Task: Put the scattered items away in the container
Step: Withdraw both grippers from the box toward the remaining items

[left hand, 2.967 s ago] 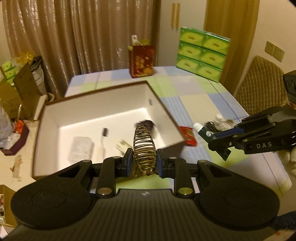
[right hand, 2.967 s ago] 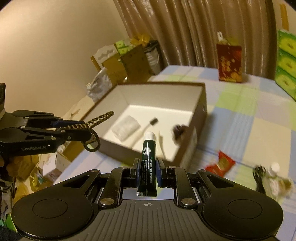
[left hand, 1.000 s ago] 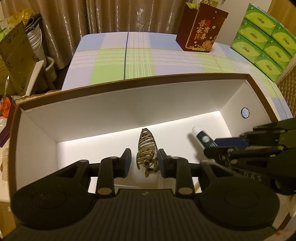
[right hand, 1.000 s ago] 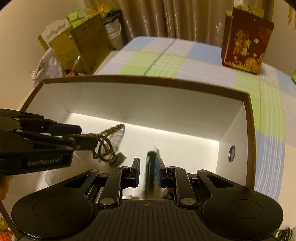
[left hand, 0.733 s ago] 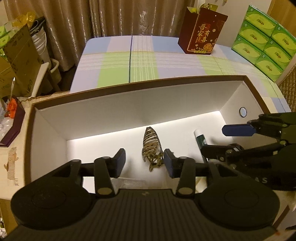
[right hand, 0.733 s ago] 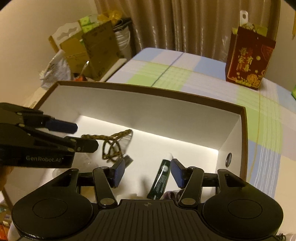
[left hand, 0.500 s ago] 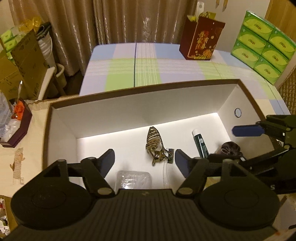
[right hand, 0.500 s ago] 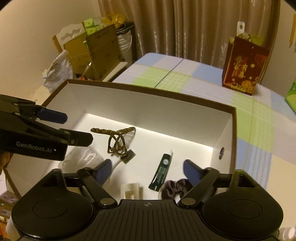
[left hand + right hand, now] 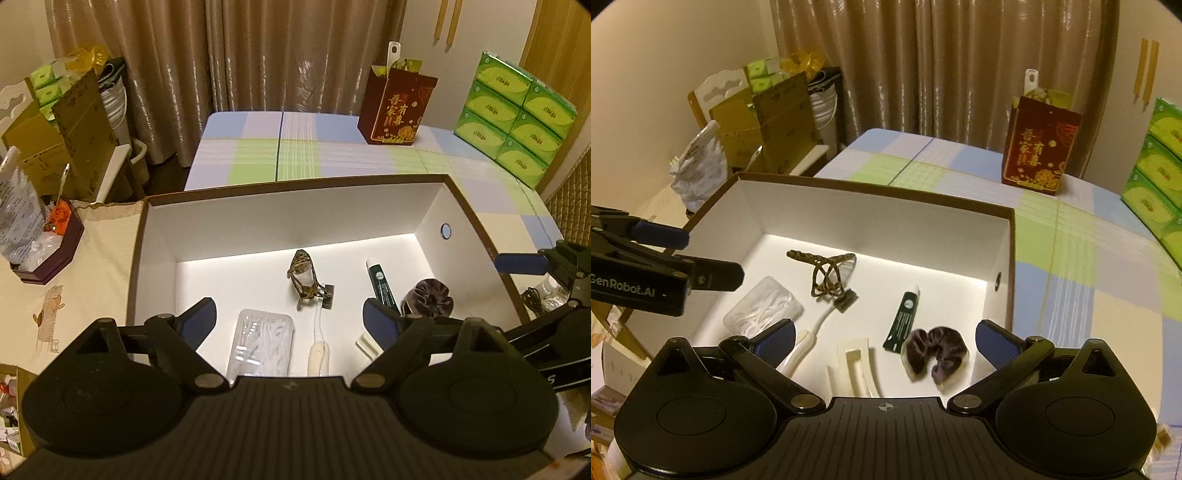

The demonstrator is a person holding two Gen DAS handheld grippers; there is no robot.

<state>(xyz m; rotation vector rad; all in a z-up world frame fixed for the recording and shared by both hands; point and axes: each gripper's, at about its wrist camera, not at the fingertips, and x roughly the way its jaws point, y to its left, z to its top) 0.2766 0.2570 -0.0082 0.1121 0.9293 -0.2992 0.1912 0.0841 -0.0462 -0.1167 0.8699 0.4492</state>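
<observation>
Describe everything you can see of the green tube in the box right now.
The green tube is a small squeeze tube, dark green with a round pale emblem and fine print, and a white cap at its far end. It looks like soft plastic or laminate. It lies flat on the white floor of the box, cap pointing toward the far wall. No hand-held gripper holds it. Its crimped end lies right by the dark purple scrunchie; whether they touch is unclear.
</observation>
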